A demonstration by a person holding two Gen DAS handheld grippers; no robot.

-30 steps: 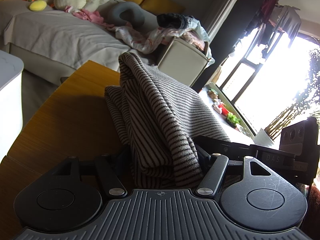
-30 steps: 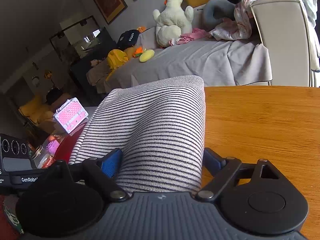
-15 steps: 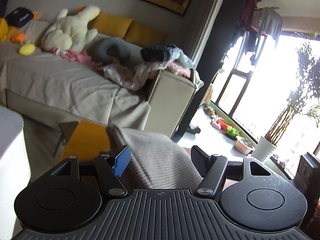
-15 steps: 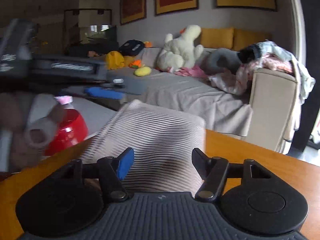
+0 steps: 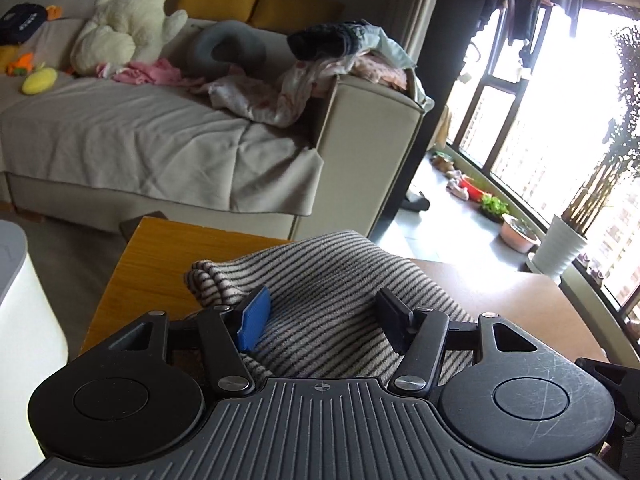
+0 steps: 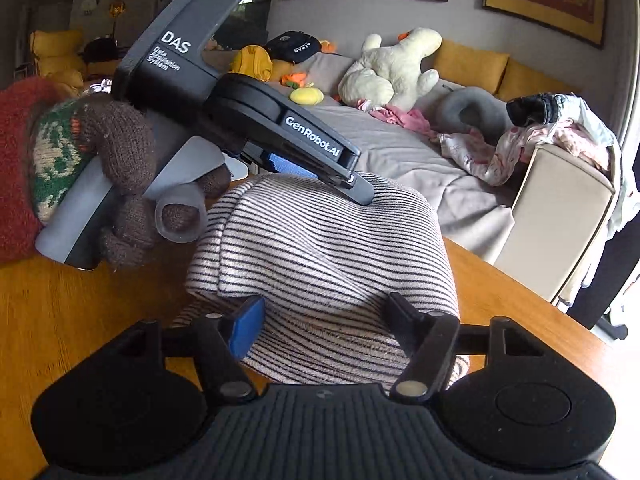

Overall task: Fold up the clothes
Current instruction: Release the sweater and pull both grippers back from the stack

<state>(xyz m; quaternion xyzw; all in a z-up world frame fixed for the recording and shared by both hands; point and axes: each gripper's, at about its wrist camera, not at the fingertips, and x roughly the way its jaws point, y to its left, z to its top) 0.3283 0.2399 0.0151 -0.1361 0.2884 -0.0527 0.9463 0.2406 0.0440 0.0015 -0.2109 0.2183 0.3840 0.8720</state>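
Note:
A folded striped knit garment [image 5: 320, 280] lies bunched on the wooden table [image 5: 160, 256]. In the left wrist view my left gripper [image 5: 322, 320] is open just above its near edge, fingers apart on either side. In the right wrist view the same garment [image 6: 320, 248] lies in a thick folded stack, and my right gripper [image 6: 320, 320] is open over its near edge. The left gripper's body [image 6: 248, 120] shows there too, held by a gloved hand [image 6: 120, 168], its tip resting on the far top of the garment.
A sofa [image 5: 160, 152] with a plush toy [image 5: 132, 28], cushions and loose clothes stands beyond the table. A white cabinet [image 5: 24, 304] is at the left. Windows and potted plants [image 5: 560, 248] are at the right. The table's far edge is close behind the garment.
Both grippers have let go of the striped garment and opened. The garment has dropped from a raised hold to a folded stack on the table. Both grippers have pulled back slightly.

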